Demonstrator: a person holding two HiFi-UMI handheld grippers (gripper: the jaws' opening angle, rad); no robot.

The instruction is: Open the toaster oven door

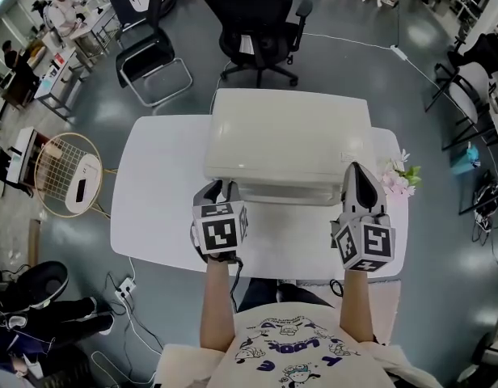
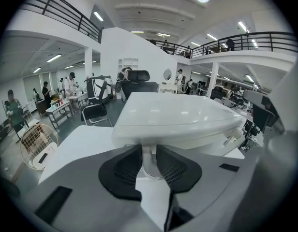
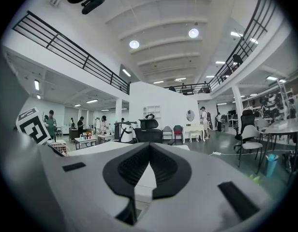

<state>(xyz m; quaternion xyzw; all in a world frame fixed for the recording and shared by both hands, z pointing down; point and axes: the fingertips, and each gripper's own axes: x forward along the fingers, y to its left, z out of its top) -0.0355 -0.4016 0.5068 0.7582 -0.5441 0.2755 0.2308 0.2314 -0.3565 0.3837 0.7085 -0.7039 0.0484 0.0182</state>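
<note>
A white toaster oven (image 1: 285, 140) stands on a white table (image 1: 160, 192), its front facing me. My left gripper (image 1: 221, 191) is at the oven's front left corner. In the left gripper view, its black pads (image 2: 125, 170) press on both sides of the white post of the door handle (image 2: 150, 162), just under the oven's top (image 2: 178, 115). My right gripper (image 1: 359, 175) hovers at the oven's front right corner, pointing away from me. Its fingertips (image 3: 161, 158) meet with nothing between them.
Pink flowers (image 1: 398, 178) lie on the table right of the right gripper. Behind the table are a black office chair (image 1: 261, 23) and a sled-base chair (image 1: 148, 55). A round fan (image 1: 67, 172) and cables (image 1: 128, 289) are on the floor at left.
</note>
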